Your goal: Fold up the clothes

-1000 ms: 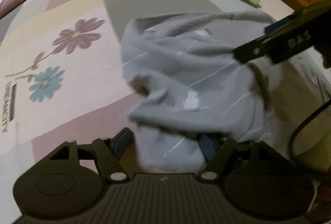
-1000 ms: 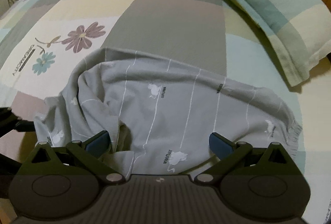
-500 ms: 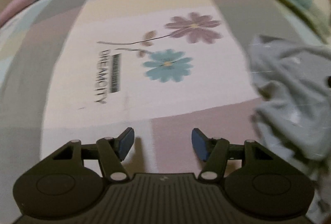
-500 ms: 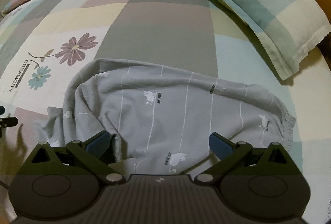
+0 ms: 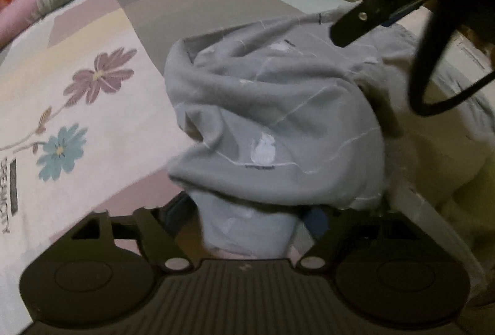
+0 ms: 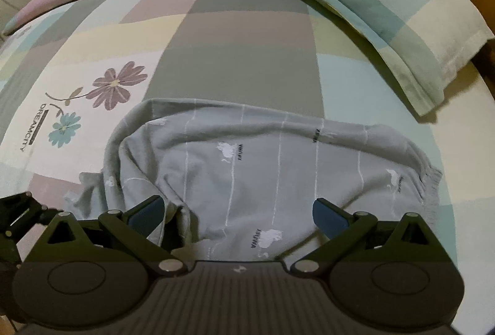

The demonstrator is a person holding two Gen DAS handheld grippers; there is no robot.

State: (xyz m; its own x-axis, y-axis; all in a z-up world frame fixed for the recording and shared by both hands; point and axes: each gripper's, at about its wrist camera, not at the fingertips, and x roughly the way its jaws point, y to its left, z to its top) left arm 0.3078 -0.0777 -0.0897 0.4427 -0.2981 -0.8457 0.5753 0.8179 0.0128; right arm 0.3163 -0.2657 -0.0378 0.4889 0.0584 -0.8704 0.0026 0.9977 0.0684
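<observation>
Half a second ago our left gripper [image 5: 247, 220] faced bare bedsheet [image 6: 241, 50], jaws apart; now it straddles a bunched end of the grey printed garment [image 6: 263, 168] (grip uncertain through blur), our right gripper [image 6: 238, 211] gaping above it, suggesting another fold.

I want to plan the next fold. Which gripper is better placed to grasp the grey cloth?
The left gripper: its open jaws already straddle the bunched edge of the grey patterned garment. The right gripper is open over flat cloth.

Grey white-lined garment [image 6: 263, 168], pastel patchwork bedsheet [image 6: 247, 35]
</observation>
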